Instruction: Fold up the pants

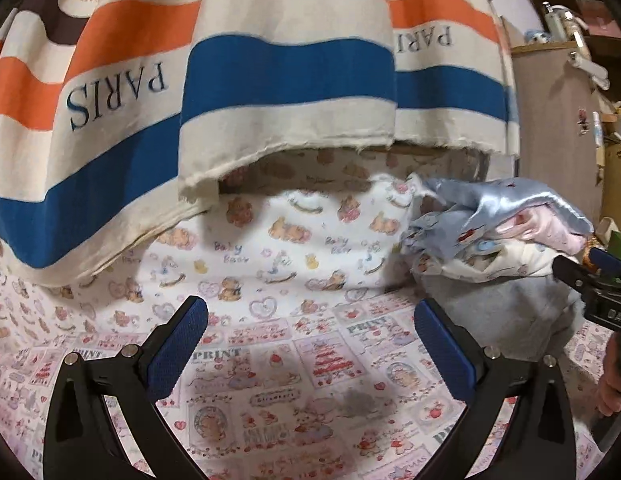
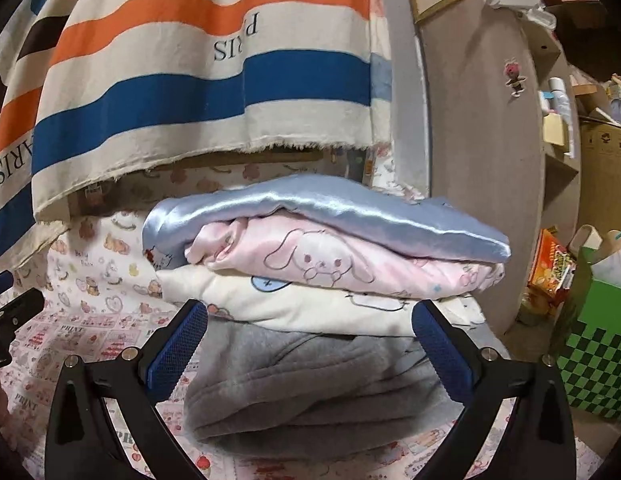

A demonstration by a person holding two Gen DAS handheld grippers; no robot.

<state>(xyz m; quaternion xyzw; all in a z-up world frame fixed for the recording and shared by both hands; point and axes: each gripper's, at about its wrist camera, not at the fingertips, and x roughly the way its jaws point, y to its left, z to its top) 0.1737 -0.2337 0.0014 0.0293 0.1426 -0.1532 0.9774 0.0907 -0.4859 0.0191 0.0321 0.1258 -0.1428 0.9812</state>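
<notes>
Two grippers: both empty, fingers spread wide.
Left gripper (image 1: 310, 344): hovers over the printed sheet (image 1: 294, 360), nothing between its fingers; the stack lies ahead and to its right, well apart from them.
Right gripper (image 2: 310, 344): faces the stack head-on; its blue pads (image 2: 178, 348) flank the grey bottom layer near its front edge, whether touching cannot be told.
Grey pants (image 2: 306, 384): folded, lowest in the stack, resting on the sheet between the right fingers.
Stack above: a cream garment (image 2: 310, 312), then a pink bunny-print one (image 2: 334, 264), then a shiny blue satin piece (image 2: 310, 208) on top.
Behind: a striped cloth (image 2: 190, 80) lettered PARIS hangs over the far side.
Far right: a pale cabinet (image 2: 482, 160).
</notes>
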